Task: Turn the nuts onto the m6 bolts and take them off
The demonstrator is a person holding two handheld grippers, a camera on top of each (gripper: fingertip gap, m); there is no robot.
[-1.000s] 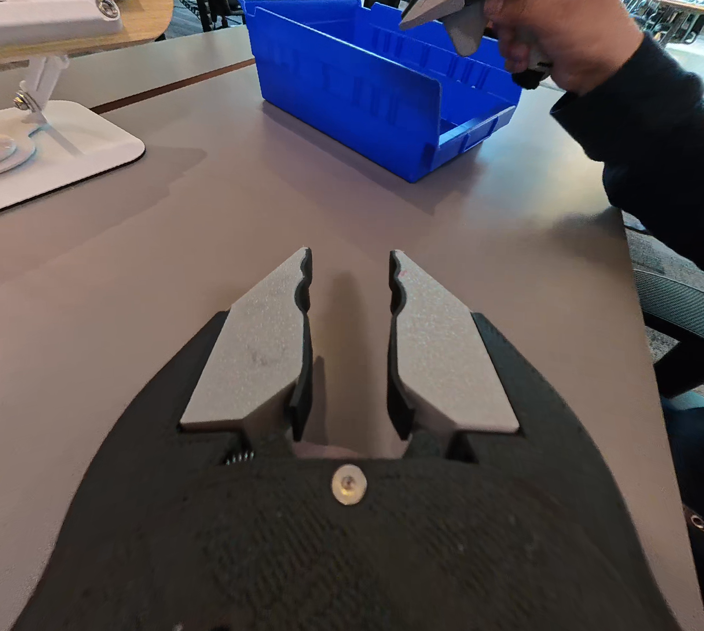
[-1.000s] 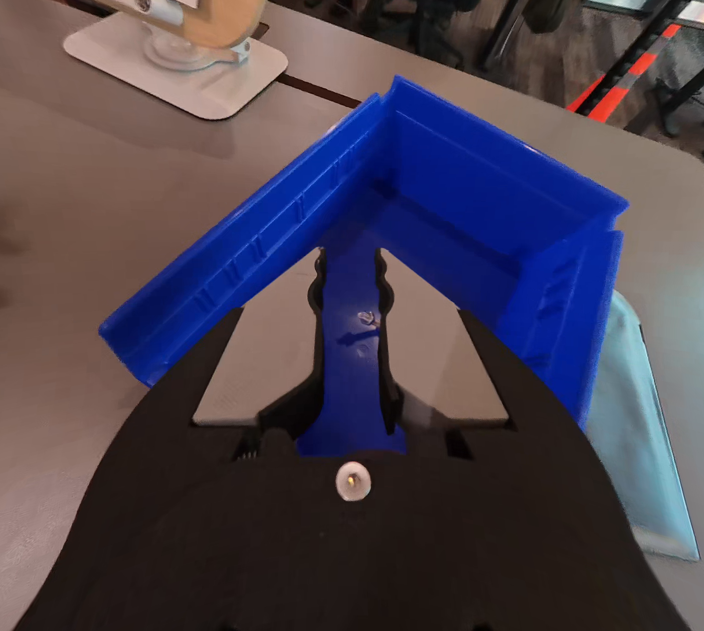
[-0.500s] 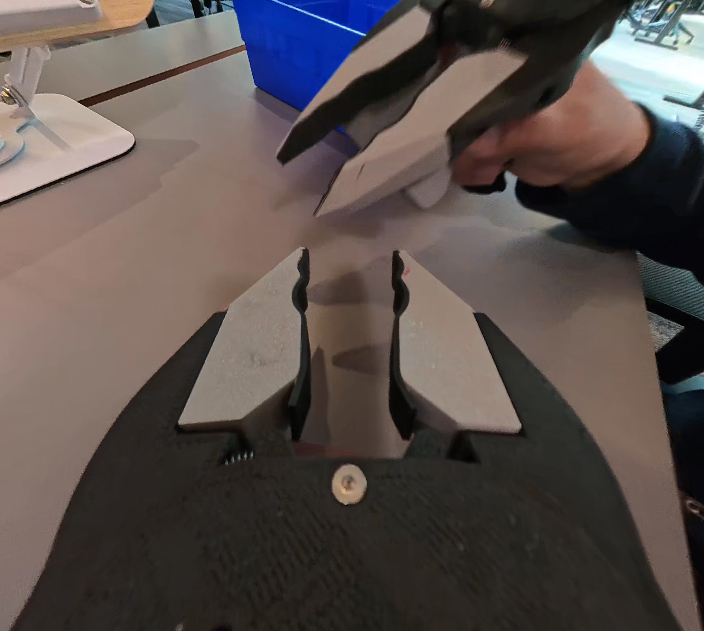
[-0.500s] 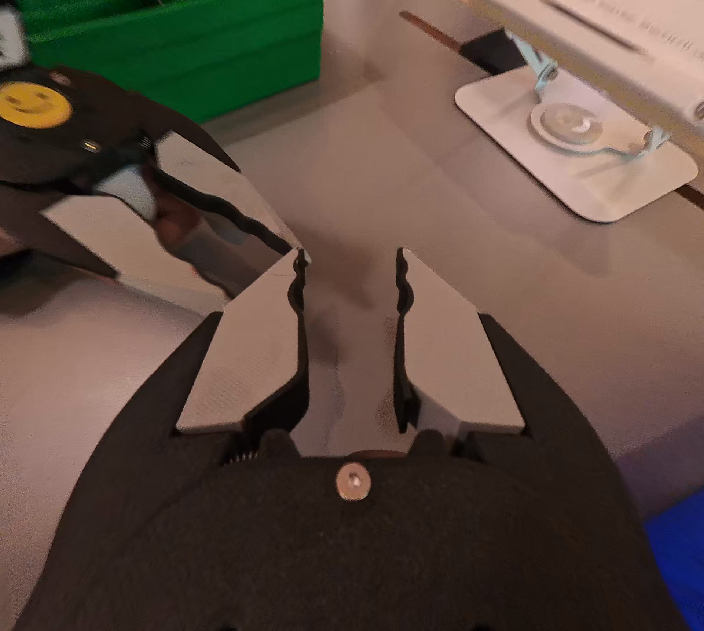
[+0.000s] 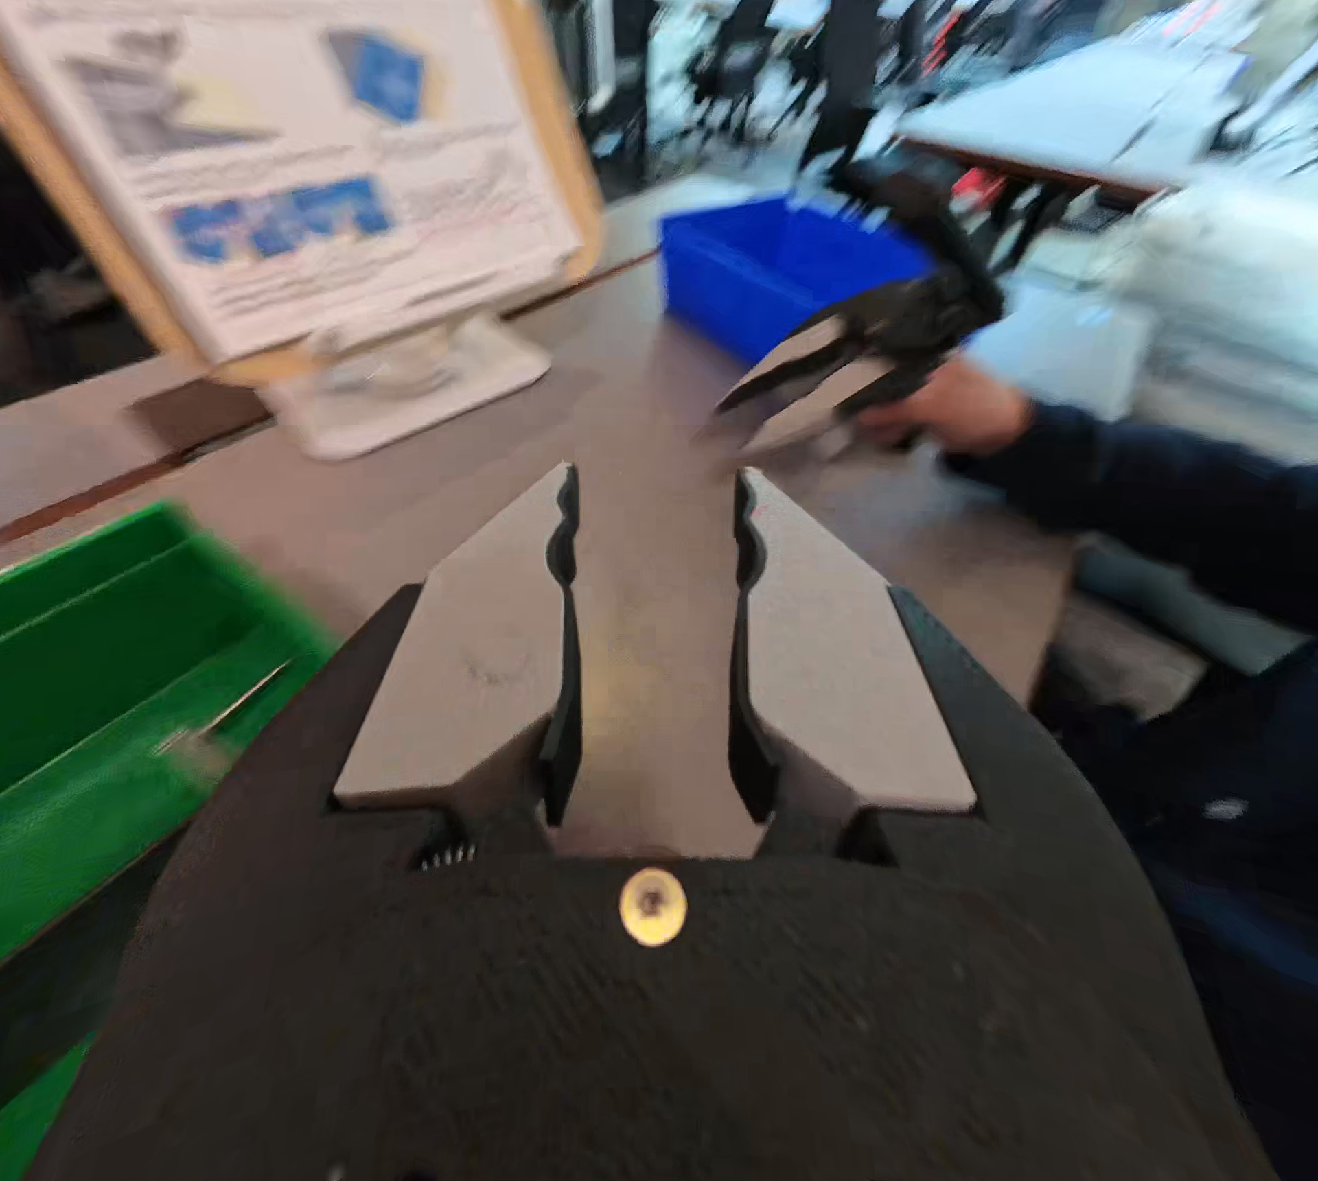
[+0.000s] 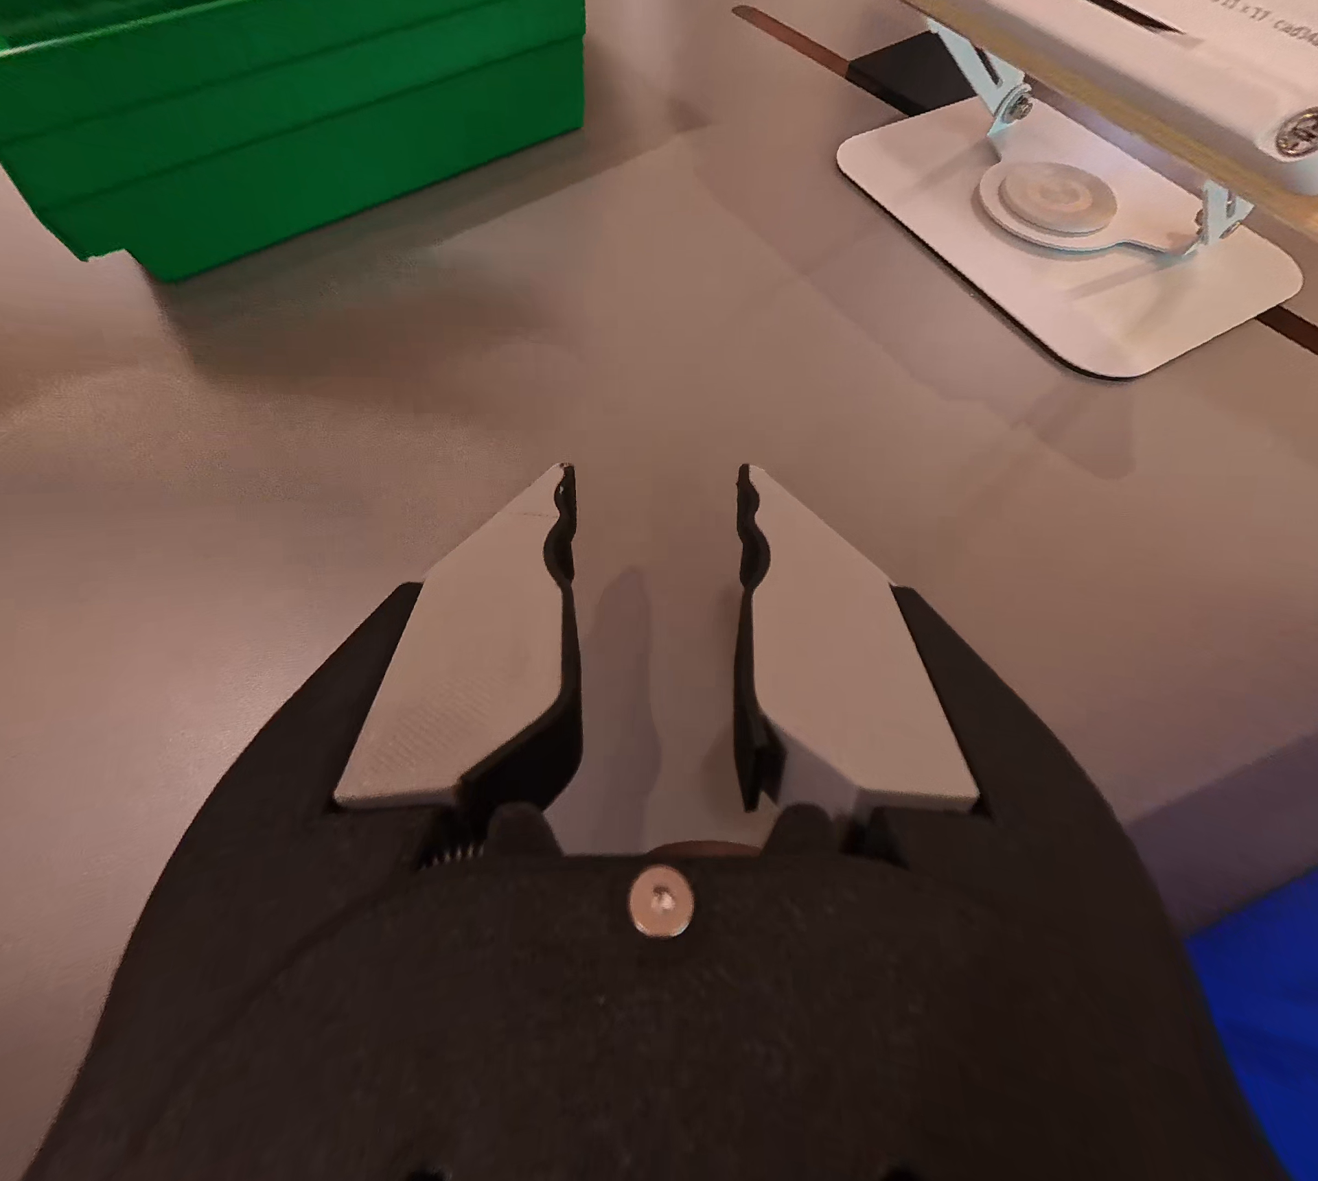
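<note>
My left gripper [image 5: 652,484] is open and empty above the grey table [image 5: 642,362]; its view is motion-blurred. My right gripper [image 6: 656,476] is open and empty over bare table [image 6: 642,327]. It also shows in the left wrist view [image 5: 720,427], held by a hand [image 5: 948,412] in front of the blue bin [image 5: 770,270]. A green divided bin [image 6: 285,77] stands ahead and left of it, and also shows at the left in the left wrist view [image 5: 107,648]. A thin blurred metal piece [image 5: 228,712] lies in the green bin. No nut or bolt shows clearly.
A white stand base [image 6: 1070,263] holding a tilted board with paper sheets [image 5: 285,113] stands at the back of the table. A corner of the blue bin [image 6: 1269,1004] lies at my right gripper's lower right. Chairs and tables [image 5: 1034,113] fill the room behind. The grippers' ends are close to 25 cm from one another.
My right gripper left the blue bin and swung left over the table toward the green bin. My left gripper turned left and tilted up, bringing the green bin and board into view. Both stayed open.
</note>
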